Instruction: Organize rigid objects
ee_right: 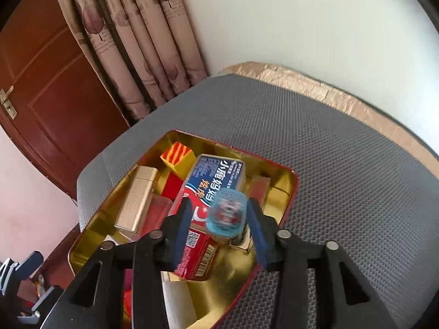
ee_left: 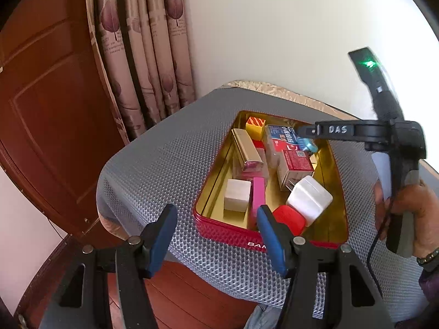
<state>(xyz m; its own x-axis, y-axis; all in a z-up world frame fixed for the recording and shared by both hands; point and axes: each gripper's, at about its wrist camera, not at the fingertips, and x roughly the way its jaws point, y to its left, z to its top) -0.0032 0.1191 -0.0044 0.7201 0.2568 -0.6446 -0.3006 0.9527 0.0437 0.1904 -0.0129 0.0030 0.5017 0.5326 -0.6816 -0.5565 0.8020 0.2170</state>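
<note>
Left gripper [ee_left: 216,235]: nearest item in the left wrist view; blue-padded jaws set wide apart, nothing between them, held at the near rim of the tin.

Red tin [ee_left: 219,231]: open, gold-lined, rectangular, resting on a grey dimpled mat [ee_left: 164,170] that covers the table.

Contents, near end: red rounded block [ee_left: 290,218] touching a white charger plug [ee_left: 310,200]; pink bar [ee_left: 258,194] beside a white cube [ee_left: 237,194].

Contents, middle: red carton [ee_left: 295,164] with barcode; gold ribbed case [ee_left: 245,148] lying lengthwise along the left wall.

Contents, far end: blue and red toothpaste-type box [ee_right: 216,176] printed with Chinese characters; orange striped yellow block [ee_right: 177,156] in the far corner.

Right gripper [ee_right: 219,219]: over the middle of the tin, jaws parted. A small blue toy car [ee_right: 226,213], motion-blurred, sits between them, close to the right finger [ee_right: 259,230]; contact with the pads cannot be told.

Right hand [ee_left: 411,213]: visible at the edge of the left wrist view, gripping the handle.

Background: patterned curtain [ee_left: 142,49], brown wooden door [ee_left: 49,96], white wall [ee_left: 274,27].
</note>
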